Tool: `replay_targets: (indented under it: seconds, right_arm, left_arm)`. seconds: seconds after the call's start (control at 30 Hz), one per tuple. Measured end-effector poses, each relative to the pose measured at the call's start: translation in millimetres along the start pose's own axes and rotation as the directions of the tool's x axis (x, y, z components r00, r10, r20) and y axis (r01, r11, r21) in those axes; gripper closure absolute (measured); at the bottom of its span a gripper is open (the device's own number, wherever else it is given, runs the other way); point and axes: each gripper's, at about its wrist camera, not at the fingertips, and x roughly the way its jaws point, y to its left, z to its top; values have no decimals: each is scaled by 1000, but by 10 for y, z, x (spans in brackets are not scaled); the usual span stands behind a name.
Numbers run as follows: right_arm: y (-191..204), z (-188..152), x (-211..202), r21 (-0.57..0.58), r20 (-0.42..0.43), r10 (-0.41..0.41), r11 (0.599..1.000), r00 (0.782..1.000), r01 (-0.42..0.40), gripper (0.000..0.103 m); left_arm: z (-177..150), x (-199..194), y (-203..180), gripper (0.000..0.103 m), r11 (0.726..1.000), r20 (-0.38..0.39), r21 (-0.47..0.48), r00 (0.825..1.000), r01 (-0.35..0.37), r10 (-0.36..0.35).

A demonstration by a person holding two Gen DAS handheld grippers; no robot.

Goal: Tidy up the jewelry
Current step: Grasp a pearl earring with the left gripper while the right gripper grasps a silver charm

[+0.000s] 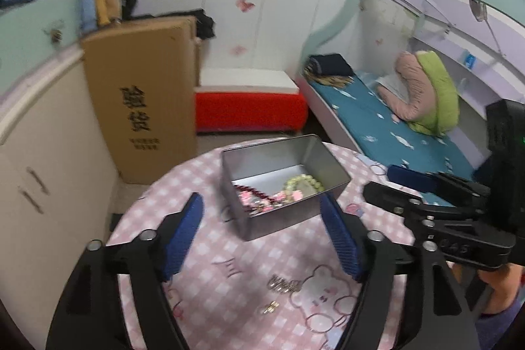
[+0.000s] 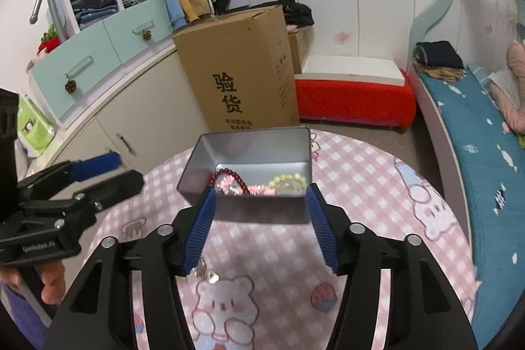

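Note:
A silver metal tin [image 1: 279, 218] stands on the round table with the pink checked cloth [image 1: 229, 300]. It holds a dark red bead string [image 2: 226, 177], pink pieces and a pale green bead bracelet [image 1: 303, 184]. My left gripper [image 1: 262, 202] is open and empty, just short of the tin's near wall. Small silver pieces [image 1: 283, 282] and a smaller one [image 1: 269, 307] lie on the cloth between its fingers. My right gripper [image 2: 261, 197] is open and empty, its tips at the tin's [image 2: 256, 212] near wall. A silver piece [image 2: 205, 271] lies by its left finger.
A tall cardboard box [image 2: 239, 71] stands on the floor behind the table, next to a red and white bench [image 2: 354, 94]. Cabinets [image 2: 108, 107] run along the left. A bed with a blue sheet [image 2: 485, 159] lies on the right.

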Motion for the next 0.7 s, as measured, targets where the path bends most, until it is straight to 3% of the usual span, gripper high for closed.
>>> replay_targets:
  seconds: [0.1, 0.3, 0.7]
  right_arm:
    - [18, -148, -98, -7, 10, -23, 1000, 1000, 23, 40]
    - [27, -446, -126, 7, -8, -39, 999, 999, 39, 37]
    - [38, -804, 179, 24, -105, -30, 999, 994, 32, 37]
  left_arm:
    - [-138, -125, -1, 23, 998, 40, -7, 998, -57, 57]
    - [-415, -193, 22, 23, 995, 45, -26, 994, -98, 99]
    - [-956, 296, -117, 23, 984, -112, 62, 979, -166, 172]
